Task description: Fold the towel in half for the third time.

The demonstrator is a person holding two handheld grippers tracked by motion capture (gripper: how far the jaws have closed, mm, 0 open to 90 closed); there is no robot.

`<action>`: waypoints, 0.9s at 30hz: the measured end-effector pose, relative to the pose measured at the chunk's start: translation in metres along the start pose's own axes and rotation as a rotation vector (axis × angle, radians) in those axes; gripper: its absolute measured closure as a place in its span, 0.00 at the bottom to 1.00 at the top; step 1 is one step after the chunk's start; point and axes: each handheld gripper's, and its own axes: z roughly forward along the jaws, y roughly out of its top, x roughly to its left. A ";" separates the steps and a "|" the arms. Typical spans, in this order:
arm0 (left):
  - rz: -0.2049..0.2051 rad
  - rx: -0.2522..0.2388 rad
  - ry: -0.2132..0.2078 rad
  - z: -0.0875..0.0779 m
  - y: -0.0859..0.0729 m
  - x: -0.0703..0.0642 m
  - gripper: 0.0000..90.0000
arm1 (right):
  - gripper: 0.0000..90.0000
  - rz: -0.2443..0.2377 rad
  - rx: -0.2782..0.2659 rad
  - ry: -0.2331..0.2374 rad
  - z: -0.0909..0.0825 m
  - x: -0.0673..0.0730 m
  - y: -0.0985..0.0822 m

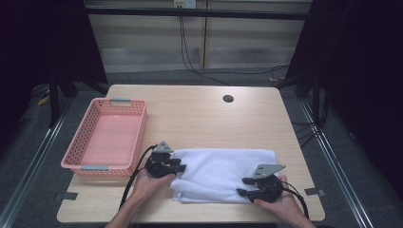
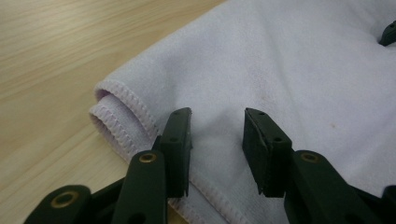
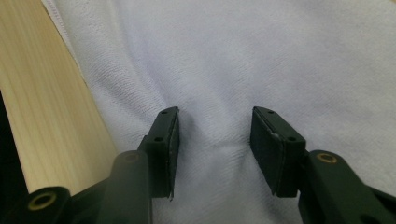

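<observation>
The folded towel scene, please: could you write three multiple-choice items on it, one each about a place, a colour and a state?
1. Where is the basket relative to the white towel?
A. to its left
B. on top of it
C. to its right
2. What colour is the basket?
A. blue
B. pink
C. green
3. How do the left gripper jaws stand?
A. apart over the towel
C. clamped on the basket rim
B. shut on a cup

Answers: 1 A, the high view shows it left of the towel; 2 B, pink plastic mesh; 3 A, a gap shows between the pads.

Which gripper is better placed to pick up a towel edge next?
Left gripper: its open jaws sit by the towel's hemmed corner. Right gripper is over flat mid-cloth, off the hem.
</observation>
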 end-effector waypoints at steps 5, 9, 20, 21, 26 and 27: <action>0.008 0.026 -0.032 0.010 0.009 -0.012 0.65 | 0.59 0.039 0.014 -0.023 -0.015 -0.005 -0.012; 0.009 0.022 -0.044 0.008 0.018 -0.012 0.60 | 0.47 0.054 0.011 -0.022 -0.017 0.000 -0.010; -0.048 -0.052 -0.002 0.004 0.037 0.012 0.51 | 0.42 0.000 -0.062 0.186 0.021 0.046 0.043; -0.046 -0.052 0.002 0.004 0.036 0.013 0.50 | 0.42 -0.013 -0.058 0.200 0.029 0.053 0.051; -0.061 -0.053 0.021 0.003 0.034 0.016 0.50 | 0.39 -0.043 -0.054 0.231 0.061 0.070 0.079; -0.058 -0.045 0.021 0.003 0.034 0.016 0.50 | 0.39 -0.057 -0.057 0.247 0.069 0.073 0.086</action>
